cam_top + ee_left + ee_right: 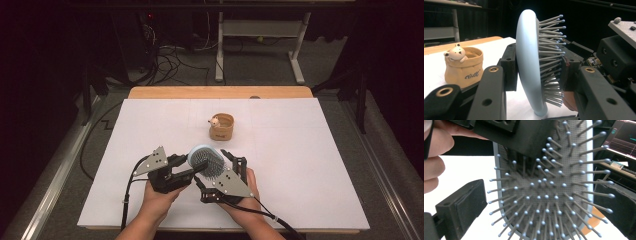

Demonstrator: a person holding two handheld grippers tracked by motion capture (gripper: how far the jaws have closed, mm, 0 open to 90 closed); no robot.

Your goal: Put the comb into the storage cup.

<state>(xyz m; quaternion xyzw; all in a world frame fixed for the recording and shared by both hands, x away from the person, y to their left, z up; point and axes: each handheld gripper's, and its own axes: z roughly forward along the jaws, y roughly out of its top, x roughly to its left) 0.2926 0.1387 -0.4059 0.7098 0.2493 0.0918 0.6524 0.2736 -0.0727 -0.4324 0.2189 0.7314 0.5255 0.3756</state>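
A pale blue brush is held up off the white bench, near its front edge, between the two tools. The left tool is clenched on the brush: in the left gripper view one jaw presses the smooth back of the brush and the other bears into the bristles, so the head stands on edge, bristles pointing to the right of that view. The left hand grips this tool from below.

The right tool sits just beside the brush on its bristle side, with the right hand behind it. In the right gripper view the bristle pad faces the camera and lies between the two black jaws, which stand apart on either side without touching it, so this tool is released. A jaw of the left tool crosses the top of that view, pressed into the bristles, with fingers at the left edge.

Farther back, near the middle of the bench, a small tan pouch stands upright with a little bear figure on its rim. It is well apart from the brush and both tools.
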